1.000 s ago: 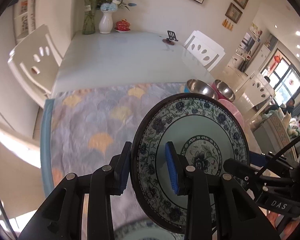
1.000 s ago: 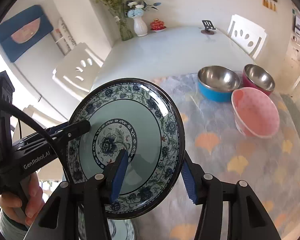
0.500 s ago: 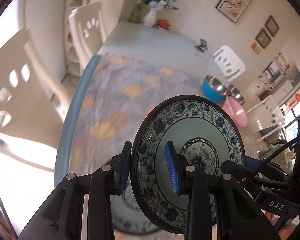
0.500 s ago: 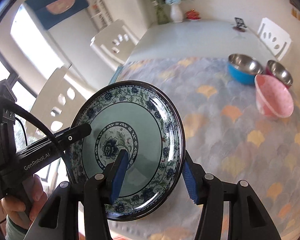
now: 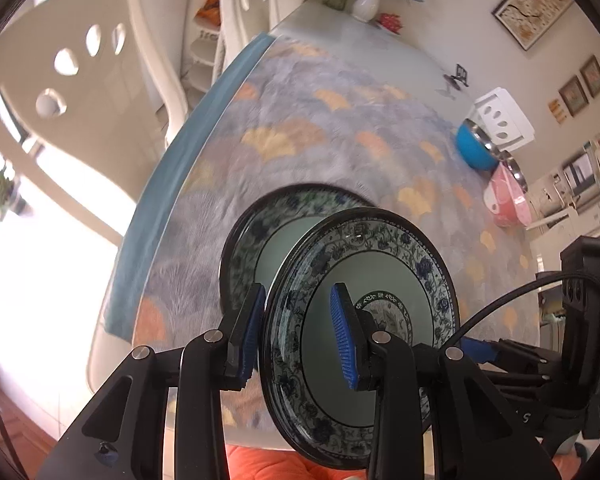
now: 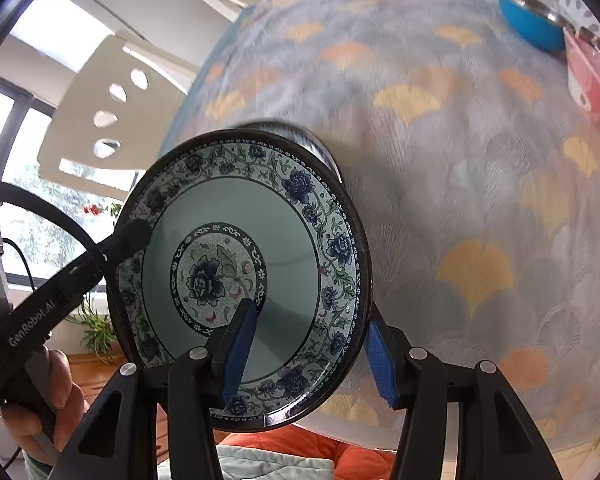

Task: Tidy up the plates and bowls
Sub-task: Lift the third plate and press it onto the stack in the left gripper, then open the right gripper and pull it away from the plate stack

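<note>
I hold one blue-flowered plate (image 5: 384, 296) upright by its rim with both grippers. My left gripper (image 5: 298, 334) is shut on its left edge, one pad in front and one behind. In the right wrist view the same plate (image 6: 240, 260) fills the lower left, with my right gripper (image 6: 310, 356) shut on its lower right rim. The left gripper's black finger (image 6: 128, 236) touches the opposite rim. A second matching plate (image 5: 260, 236) lies flat on the tablecloth just beyond the held one; only its blurred rim (image 6: 312, 136) shows in the right view.
A blue bowl (image 5: 474, 148), a pink bowl (image 5: 508, 204) and a steel bowl behind them stand at the cloth's far right. White chairs (image 5: 80, 92) flank the left table edge (image 5: 156, 216). A vase (image 5: 366, 0) and phone stand (image 5: 458, 76) sit at the far end.
Both grippers carried the plate down and toward the table's near left corner. The second plate on the cloth has come into view right behind it. Neither grip changed.
</note>
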Motion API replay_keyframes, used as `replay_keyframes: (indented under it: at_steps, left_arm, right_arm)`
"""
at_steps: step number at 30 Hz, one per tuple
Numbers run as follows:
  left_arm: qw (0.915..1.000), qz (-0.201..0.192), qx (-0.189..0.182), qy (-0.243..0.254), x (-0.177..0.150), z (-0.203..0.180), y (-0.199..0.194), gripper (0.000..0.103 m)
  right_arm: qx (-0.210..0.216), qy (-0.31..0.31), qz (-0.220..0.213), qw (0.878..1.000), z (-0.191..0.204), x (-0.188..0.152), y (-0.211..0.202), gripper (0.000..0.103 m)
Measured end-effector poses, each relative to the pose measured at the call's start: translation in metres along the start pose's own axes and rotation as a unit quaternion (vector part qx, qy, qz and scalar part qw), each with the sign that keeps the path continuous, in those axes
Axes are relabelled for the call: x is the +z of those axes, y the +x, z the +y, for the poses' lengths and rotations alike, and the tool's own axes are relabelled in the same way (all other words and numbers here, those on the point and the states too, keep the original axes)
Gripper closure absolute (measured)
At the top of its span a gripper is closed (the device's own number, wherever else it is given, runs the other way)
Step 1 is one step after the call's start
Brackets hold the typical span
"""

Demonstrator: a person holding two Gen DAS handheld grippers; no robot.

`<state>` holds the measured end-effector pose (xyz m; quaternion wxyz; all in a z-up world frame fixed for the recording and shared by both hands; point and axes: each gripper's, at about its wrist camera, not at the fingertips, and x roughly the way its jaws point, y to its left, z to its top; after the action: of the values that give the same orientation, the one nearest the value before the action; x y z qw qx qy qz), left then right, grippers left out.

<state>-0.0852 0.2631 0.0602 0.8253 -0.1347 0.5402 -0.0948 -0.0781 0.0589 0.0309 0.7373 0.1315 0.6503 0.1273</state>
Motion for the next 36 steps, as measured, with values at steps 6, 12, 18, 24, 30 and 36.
replay_keyframes:
  at_steps: [6, 12, 18, 24, 30, 36]
  left_arm:
    - [0.9998, 0.013, 0.012, -0.005, -0.006, 0.008, 0.017, 0.073]
    - [0.9992, 0.012, 0.012, -0.036, 0.003, 0.022, 0.027, 0.073]
    - [0.9994, 0.013, 0.004, -0.033, 0.020, 0.026, 0.031, 0.073]
    - [0.9986, -0.019, 0.016, -0.047, 0.052, 0.039, 0.018, 0.073]
    - [0.9987, -0.036, 0.018, -0.031, 0.089, 0.037, 0.010, 0.073]
    - [0.9988, -0.048, -0.007, 0.001, 0.132, 0.011, 0.015, 0.073]
  right_arm:
    - [-0.008, -0.005, 0.007, 1.000, -0.001, 0.000, 0.014, 0.051]
    - [-0.026, -0.012, 0.001, 1.000, 0.007, 0.009, 0.018, 0.050]
    - [-0.030, -0.008, 0.001, 1.000, 0.007, 0.023, 0.026, 0.050]
    - [-0.014, 0.019, -0.009, 1.000, -0.004, 0.037, 0.021, 0.050]
    - [-0.015, 0.017, -0.038, 0.999, -0.007, 0.047, -0.005, 0.050]
    - [-0.047, -0.003, -0.079, 0.996, -0.010, 0.064, -0.031, 0.049]
